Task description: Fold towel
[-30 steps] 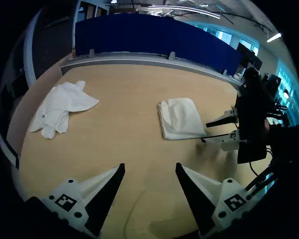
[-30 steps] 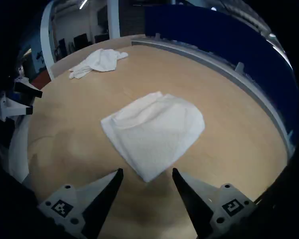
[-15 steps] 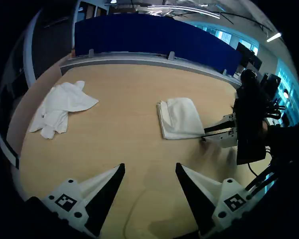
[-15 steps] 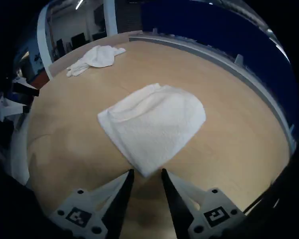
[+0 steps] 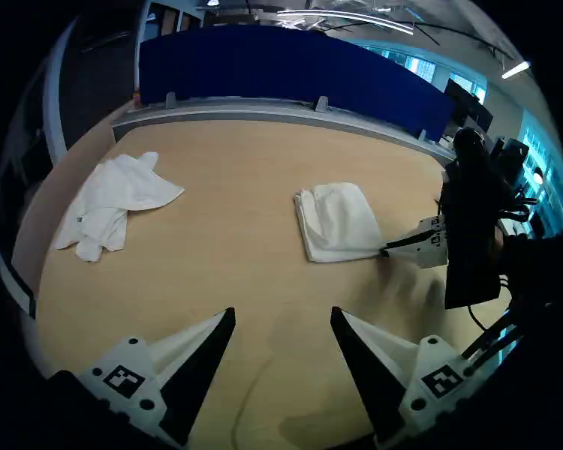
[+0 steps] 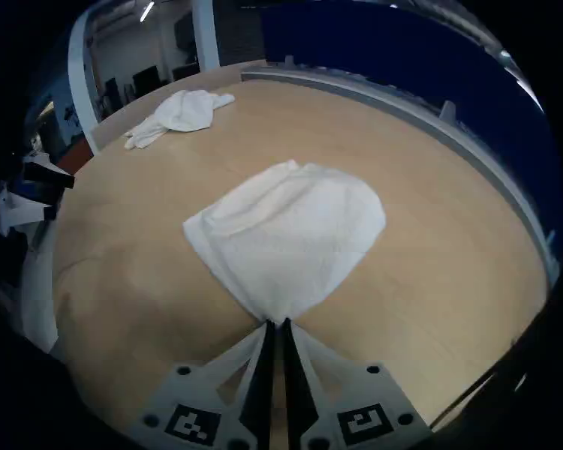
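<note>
A folded white towel [image 6: 289, 232] lies in the middle of the wooden table [image 6: 447, 255]. My right gripper [image 6: 276, 330] is shut on its near corner, and the cloth puckers into the fingertips. In the left gripper view the same folded towel [image 5: 338, 221] lies right of centre, with the right gripper [image 5: 390, 249] pinching its corner from the right. My left gripper [image 5: 281, 322] hovers open over bare table near the front edge, holding nothing. A second, crumpled white towel [image 5: 112, 202] lies at the far left; in the right gripper view this crumpled towel [image 6: 180, 112] sits at the far end.
A blue partition [image 5: 281, 64] with a grey rail runs along the table's far edge. Dark equipment and cables [image 5: 477, 217] stand behind the right gripper at the table's right side. The left gripper [image 6: 34, 195] shows at the left edge of the right gripper view.
My right gripper moved in on the folded towel's near corner and went from open to shut on it. The left gripper has stayed where it was, open.
</note>
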Demonstrator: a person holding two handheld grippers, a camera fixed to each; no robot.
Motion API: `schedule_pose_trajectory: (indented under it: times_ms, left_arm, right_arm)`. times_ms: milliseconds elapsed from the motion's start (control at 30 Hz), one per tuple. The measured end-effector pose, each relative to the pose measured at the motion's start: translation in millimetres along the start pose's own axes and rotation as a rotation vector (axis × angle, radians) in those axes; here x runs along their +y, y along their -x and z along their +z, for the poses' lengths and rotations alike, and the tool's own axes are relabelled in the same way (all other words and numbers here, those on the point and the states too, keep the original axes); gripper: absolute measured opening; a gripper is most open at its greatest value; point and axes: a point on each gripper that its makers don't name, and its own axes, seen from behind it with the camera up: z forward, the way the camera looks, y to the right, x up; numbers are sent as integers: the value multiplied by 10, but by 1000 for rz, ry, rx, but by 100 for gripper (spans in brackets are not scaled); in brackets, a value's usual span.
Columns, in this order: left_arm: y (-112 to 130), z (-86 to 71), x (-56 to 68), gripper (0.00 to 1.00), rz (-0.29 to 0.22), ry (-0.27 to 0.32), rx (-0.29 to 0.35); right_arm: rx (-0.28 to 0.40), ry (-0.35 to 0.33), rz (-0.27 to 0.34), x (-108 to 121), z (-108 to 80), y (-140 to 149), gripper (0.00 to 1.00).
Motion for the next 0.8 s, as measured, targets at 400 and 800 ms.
schedule_pose_trajectory:
  times_ms: [400,800]
  left_arm:
    - [-127,-1,24,94,-2,4,20]
    - [-344,-81,73,94,12,6,65]
  right_arm:
    - [141,0,-32,51,-373,-680,6]
    - [300,13,-102,111,-951,-1554,6]
